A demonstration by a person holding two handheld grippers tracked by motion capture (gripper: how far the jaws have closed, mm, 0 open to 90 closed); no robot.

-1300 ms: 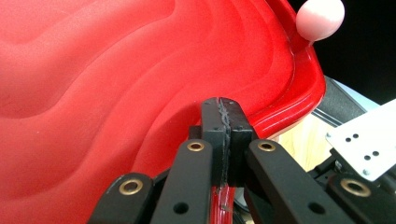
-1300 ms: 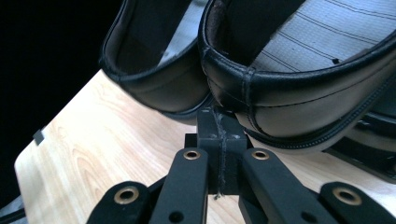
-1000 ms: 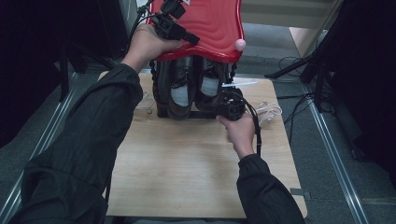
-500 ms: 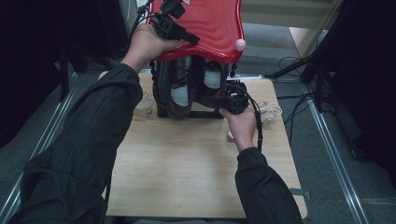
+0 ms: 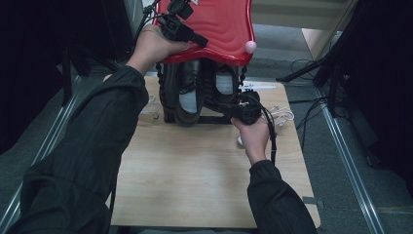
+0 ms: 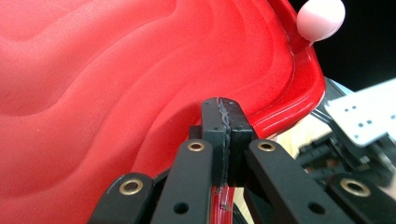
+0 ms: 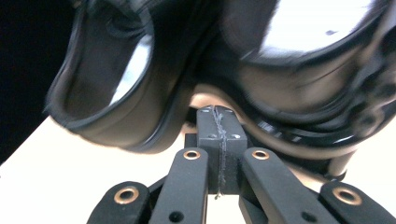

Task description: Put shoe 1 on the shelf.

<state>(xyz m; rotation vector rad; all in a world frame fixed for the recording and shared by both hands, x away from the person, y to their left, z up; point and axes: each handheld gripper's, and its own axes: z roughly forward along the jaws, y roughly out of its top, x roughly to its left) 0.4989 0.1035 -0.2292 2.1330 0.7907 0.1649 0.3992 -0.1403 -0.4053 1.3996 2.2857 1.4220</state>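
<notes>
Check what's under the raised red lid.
Under the red lid, a pair of black shoes stands in a dark box. The lid covers the shoes' far ends and the box's back. The left gripper grips the lid's edge.

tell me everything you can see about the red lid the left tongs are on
The red lid looks like glossy moulded plastic, with wavy ridges across its surface and a raised rolled rim. It is lifted and tilted above a black rack holding black shoes at the far edge of the wooden table. The left tongs are shut on its rim. A small pale pink ball sits at its right edge.
</notes>
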